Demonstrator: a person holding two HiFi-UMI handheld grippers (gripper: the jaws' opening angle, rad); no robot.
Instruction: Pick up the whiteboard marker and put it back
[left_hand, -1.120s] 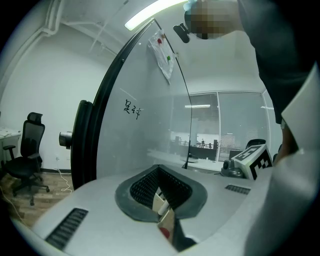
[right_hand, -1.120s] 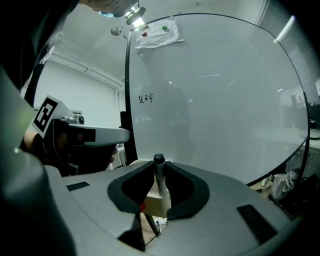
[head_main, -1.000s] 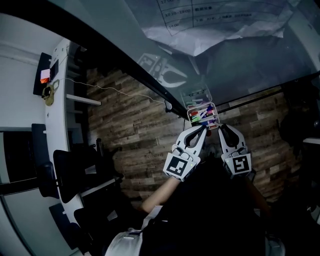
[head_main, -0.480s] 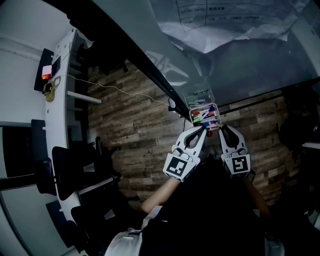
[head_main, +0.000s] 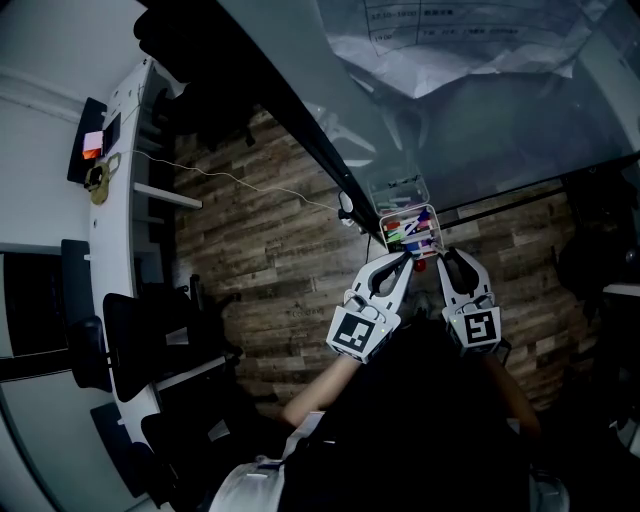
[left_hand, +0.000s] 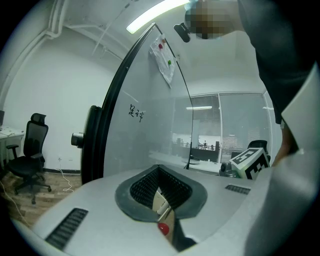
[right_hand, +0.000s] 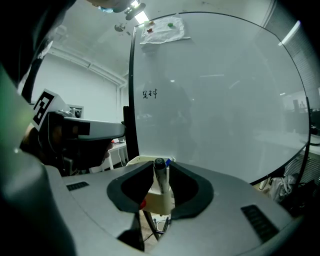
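Hardly anything has shifted except the right tool's (right_hand: 160, 176) jaws, which have just been opening; both hands keep their place at the pen box (head_main: 434, 228) under the whiteboard (right_hand: 225, 100). On the left, the left tool (left_hand: 161, 194) is drawn narrow, close to shut, and nothing is plainly held in it. On the right, the whiteboard marker (right_hand: 160, 172) stands upright between the loosening pads, cap end up, with its lower end down at the box. By my reading the marker is already seated and the release has begun, so withdrawing straight back is what remains.
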